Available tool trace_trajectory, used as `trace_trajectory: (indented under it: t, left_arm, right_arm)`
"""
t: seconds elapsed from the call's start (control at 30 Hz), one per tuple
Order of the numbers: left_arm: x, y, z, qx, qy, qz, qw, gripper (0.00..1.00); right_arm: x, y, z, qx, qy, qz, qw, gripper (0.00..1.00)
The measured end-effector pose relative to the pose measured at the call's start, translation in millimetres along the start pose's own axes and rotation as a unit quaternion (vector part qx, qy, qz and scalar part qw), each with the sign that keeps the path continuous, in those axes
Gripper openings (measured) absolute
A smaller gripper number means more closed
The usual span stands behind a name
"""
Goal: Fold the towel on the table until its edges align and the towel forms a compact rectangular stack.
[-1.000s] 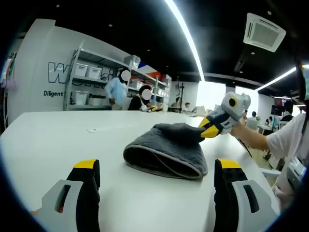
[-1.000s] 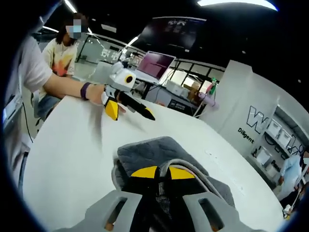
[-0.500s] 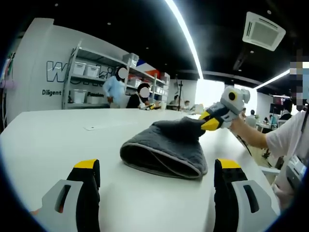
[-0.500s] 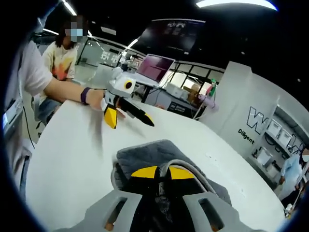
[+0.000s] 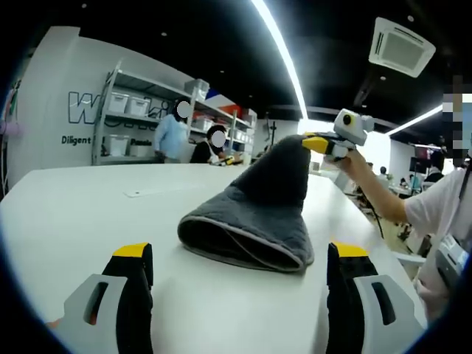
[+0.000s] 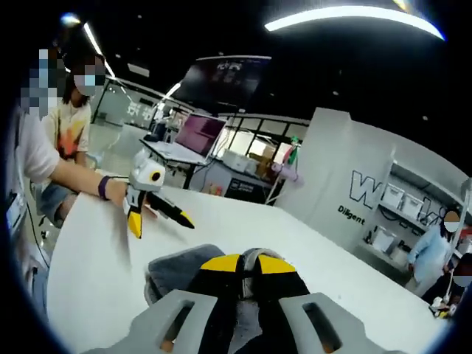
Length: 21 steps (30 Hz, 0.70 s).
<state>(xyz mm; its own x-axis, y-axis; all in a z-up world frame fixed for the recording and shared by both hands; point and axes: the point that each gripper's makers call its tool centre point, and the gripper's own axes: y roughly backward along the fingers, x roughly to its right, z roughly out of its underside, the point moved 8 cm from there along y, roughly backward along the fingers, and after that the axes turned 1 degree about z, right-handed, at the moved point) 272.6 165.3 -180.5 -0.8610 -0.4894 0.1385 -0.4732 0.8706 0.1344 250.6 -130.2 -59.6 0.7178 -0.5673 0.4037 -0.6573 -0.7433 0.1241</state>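
A dark grey towel lies bunched on the white table, with one corner pulled up into a peak. My right gripper holds that corner well above the table, on the towel's far right. In the right gripper view its jaws are shut on a fold of the towel, which hangs below them. My left gripper stays low at the near side of the towel, open and apart from the cloth. From the right gripper view, the left gripper rests near the table, jaws spread.
A person's arm and sleeve reach in from the table's side. Shelving with white bins and two people stand behind the far edge. A desk with a laptop sits beyond the table. A small tag lies on the tabletop.
My right gripper has risen with the towel corner, drawing the cloth from a low heap into a tall peak. The left gripper has stayed open in the same place.
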Motion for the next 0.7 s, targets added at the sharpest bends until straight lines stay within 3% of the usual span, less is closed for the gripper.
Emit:
trace_trajectory:
  t: [0.3,0.7]
  left_arm:
    - [8.1,-5,2.9,-0.005,0.002,0.023,0.9997,0.95]
    - [21.0,-11,4.7,-0.015,0.006,0.076,0.9970,0.92]
  right_arm:
    - [-1,-9,-17.3,0.012,0.008,-0.005,0.9999,0.03]
    - [-6,-19,-39.9,0.025,0.032,-0.014,0.9991,0.03]
